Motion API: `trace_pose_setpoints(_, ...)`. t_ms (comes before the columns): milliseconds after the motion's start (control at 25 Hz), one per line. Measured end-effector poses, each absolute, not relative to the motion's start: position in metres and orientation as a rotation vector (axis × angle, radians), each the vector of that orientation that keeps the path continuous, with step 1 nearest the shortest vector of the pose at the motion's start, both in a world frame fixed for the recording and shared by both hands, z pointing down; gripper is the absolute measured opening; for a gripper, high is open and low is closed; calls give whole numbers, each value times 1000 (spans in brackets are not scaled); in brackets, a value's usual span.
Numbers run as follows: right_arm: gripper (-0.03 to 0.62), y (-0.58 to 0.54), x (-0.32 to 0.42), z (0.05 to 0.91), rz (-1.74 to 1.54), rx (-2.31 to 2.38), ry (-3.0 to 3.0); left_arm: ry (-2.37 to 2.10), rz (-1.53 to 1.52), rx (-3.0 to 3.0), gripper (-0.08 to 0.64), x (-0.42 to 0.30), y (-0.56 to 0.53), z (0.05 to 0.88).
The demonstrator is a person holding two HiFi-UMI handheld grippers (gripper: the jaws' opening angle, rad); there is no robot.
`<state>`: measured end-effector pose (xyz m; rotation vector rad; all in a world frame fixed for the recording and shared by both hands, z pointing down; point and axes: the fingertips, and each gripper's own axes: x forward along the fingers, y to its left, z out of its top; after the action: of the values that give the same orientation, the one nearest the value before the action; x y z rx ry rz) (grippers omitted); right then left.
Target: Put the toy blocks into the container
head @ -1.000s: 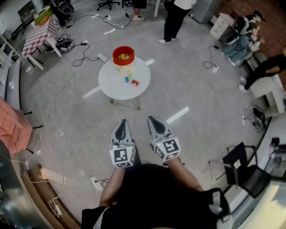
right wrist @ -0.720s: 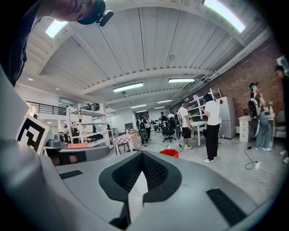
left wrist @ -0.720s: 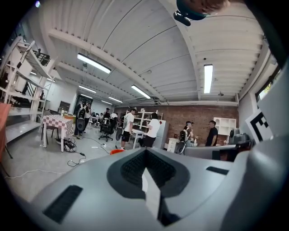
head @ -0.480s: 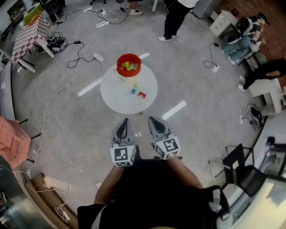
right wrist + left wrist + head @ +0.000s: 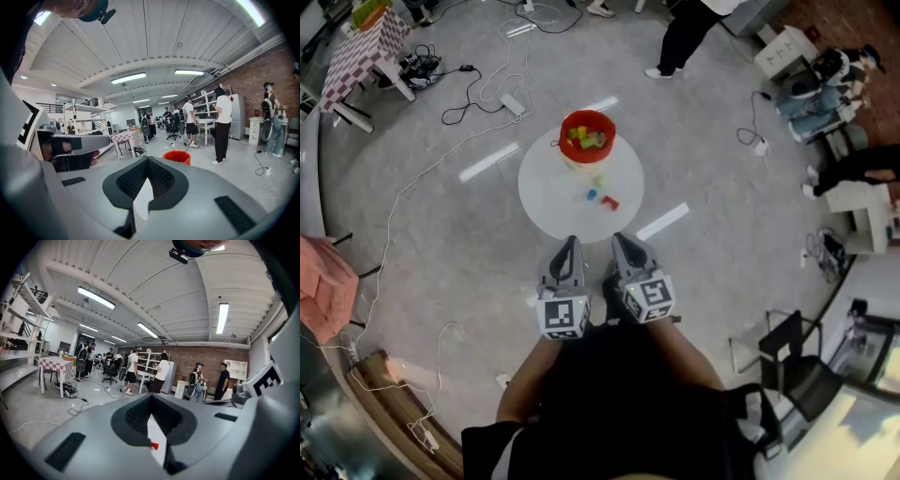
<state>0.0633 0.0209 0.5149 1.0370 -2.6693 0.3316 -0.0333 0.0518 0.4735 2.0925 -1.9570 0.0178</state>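
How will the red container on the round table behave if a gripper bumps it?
The red container looks like a light plastic tub, so a bump would probably slide it across the smooth round table. The blocks already inside likely steady it a little. It stands near the table's far edge, so a push away from you might send it off.

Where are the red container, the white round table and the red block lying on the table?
red container (image 5: pixel 565 129): head view, left side of its rim.
white round table (image 5: pixel 551 195): head view, bare top at the left.
red block (image 5: pixel 609 202): head view, its middle.
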Motion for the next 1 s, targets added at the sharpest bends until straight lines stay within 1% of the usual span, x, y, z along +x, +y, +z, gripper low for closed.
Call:
trace_pose_setpoints(360, -15, -45, 60, 542, 305, 948, -2639, -2022, -32, 2006, -6, -41, -8, 479)
trace_pose_setpoints(560, -15, -89, 60, 541, 330, 833, -2621, -2066, -88, 1949, -6, -35, -52, 476)
trace_pose_setpoints(840, -14, -145, 59, 554, 343, 706, -2666, -2158, -15, 1897, -6, -20, -105, 479)
trace_pose_setpoints(880, 8, -150, 56, 557, 348, 695, -2675, -2170, -16, 1888, -6, -19, -110, 477)
trace_pose_setpoints(1000, 31, -157, 49, 571, 367, 652, -2658, -2201, -33, 1868, -6, -23, -120, 469)
